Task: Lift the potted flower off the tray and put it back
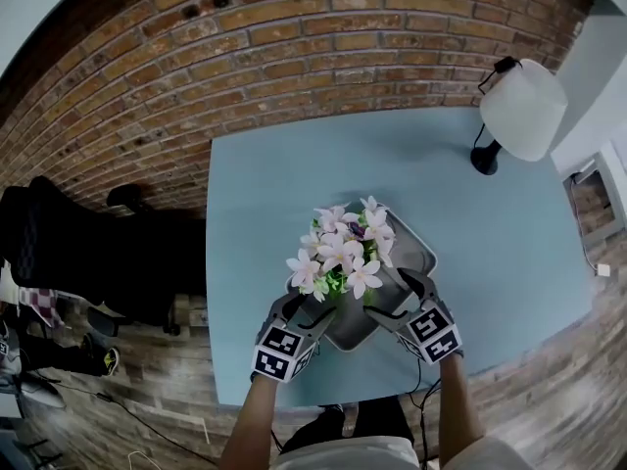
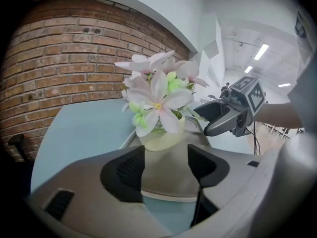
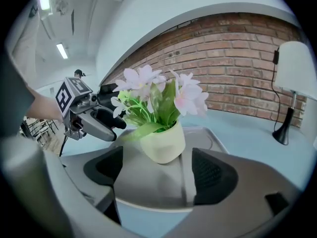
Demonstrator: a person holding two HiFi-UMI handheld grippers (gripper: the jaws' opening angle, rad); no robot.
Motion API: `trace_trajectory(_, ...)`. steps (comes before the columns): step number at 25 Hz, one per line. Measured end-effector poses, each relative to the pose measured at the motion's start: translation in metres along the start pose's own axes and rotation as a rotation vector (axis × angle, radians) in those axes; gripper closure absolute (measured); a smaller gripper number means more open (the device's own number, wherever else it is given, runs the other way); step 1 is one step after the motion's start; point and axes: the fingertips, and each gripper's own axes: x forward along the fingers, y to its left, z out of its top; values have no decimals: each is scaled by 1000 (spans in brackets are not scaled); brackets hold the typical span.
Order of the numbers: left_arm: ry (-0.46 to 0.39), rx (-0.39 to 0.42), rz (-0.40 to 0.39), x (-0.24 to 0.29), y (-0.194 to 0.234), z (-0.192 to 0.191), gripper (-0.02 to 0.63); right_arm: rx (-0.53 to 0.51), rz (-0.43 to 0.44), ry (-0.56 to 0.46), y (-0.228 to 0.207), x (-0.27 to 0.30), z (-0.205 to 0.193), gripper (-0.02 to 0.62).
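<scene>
A cream pot (image 2: 159,139) of pale pink flowers (image 1: 341,248) stands upright on a grey tray (image 1: 419,245) on the blue table. In the head view the blooms hide the pot. My left gripper (image 1: 302,309) is at the tray's near left edge and my right gripper (image 1: 394,300) at its near right edge. Both are open with nothing between their fingers. In the left gripper view the pot lies ahead of the jaws, beyond the left gripper (image 2: 163,166), over the tray (image 2: 171,180). The right gripper view shows the pot (image 3: 162,143) just past the right gripper (image 3: 156,171).
The blue table (image 1: 490,233) meets a brick wall (image 1: 294,47) at the back. A white lamp (image 1: 521,109) on a black base stands at the table's far right. Dark chairs (image 1: 69,253) sit on the floor at the left.
</scene>
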Motion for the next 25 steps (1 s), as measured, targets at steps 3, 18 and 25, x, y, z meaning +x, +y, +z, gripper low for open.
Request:
trace_trajectory(3, -19, 17, 0, -14, -6, 5, 304, 8, -23, -11, 9, -15, 3, 140)
trace_trajectory(18, -192, 114, -3, -117, -46, 49, 304, -7, -100, -150, 91, -96, 59, 148)
trace_trajectory(25, -264, 183, -4, -173, -70, 64, 304, -53, -151, -215, 132, -141, 85, 169)
